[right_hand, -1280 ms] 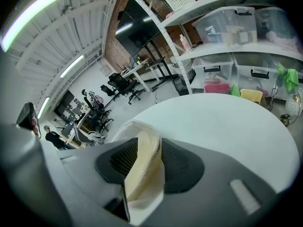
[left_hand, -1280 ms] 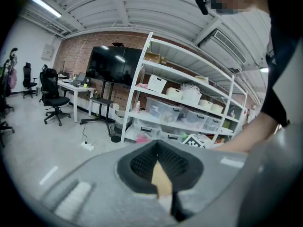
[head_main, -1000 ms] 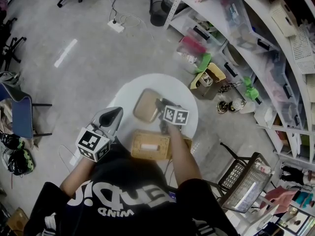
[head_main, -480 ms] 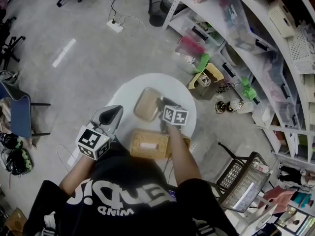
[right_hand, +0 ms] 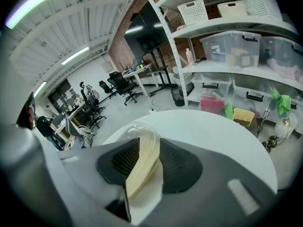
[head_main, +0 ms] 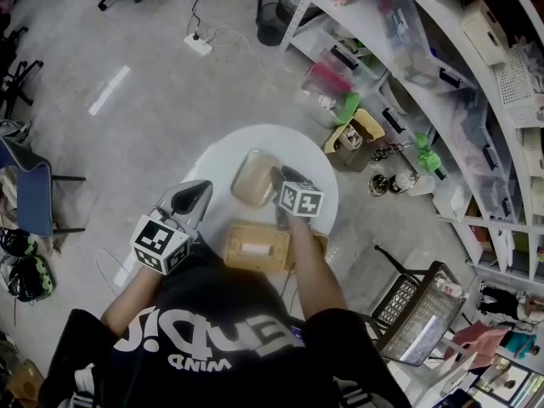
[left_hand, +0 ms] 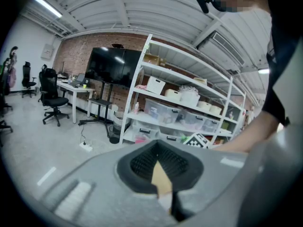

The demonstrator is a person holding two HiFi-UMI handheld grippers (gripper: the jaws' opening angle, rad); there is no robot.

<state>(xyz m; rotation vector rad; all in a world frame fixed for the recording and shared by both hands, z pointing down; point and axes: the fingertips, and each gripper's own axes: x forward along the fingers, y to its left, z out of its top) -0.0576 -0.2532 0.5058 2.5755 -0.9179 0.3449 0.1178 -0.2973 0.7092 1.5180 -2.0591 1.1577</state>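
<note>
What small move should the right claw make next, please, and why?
Probably lower the clear-lidded container flat onto the white table: the right claw is shut on its rim, seemingly tilted above the tabletop. The left claw, shut on a tan scrap, is beside the table.

Left arm point(head_main: 133, 298) is sitting bent out at the person's left side, aiming the left gripper point(head_main: 198, 189) forward. Its 2 jaws are pressing together, with just a thin tan sliver showing between the pads. Right arm point(head_main: 306, 262) is stretching straight ahead, and the right gripper point(right_hand: 144, 167) is clamping its 2 jaws on the rim of a tray point(right_hand: 141, 138), tilting slightly downward.
</note>
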